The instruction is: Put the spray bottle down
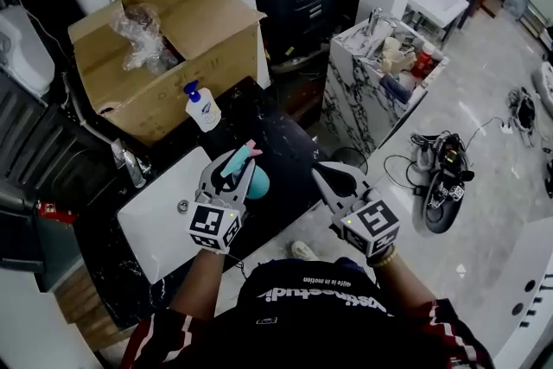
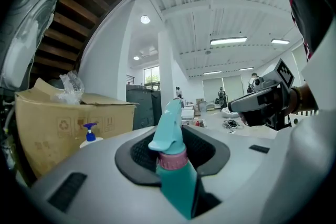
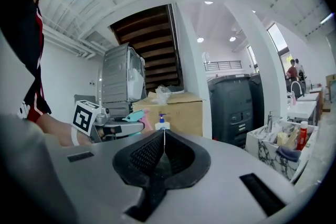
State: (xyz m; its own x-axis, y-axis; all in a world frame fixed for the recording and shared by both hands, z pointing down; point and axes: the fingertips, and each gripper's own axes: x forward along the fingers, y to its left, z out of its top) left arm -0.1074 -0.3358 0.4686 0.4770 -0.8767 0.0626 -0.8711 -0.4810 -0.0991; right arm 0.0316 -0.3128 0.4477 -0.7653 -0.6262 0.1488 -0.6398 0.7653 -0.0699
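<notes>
Claw on my left [image 2: 173,136] is clamped on the teal spray bottle [image 2: 176,178] just below its pink collar. The bottle is upright, nozzle pointing ahead, held over the front of the dark bench [image 1: 281,153] beside the white sink [image 1: 160,229]. My right claw [image 3: 164,134] is closed on nothing, pads together, level with the left one. Farther back on the bench stand a blue-pump soap bottle [image 1: 203,109] and a cardboard box [image 1: 186,56].
</notes>
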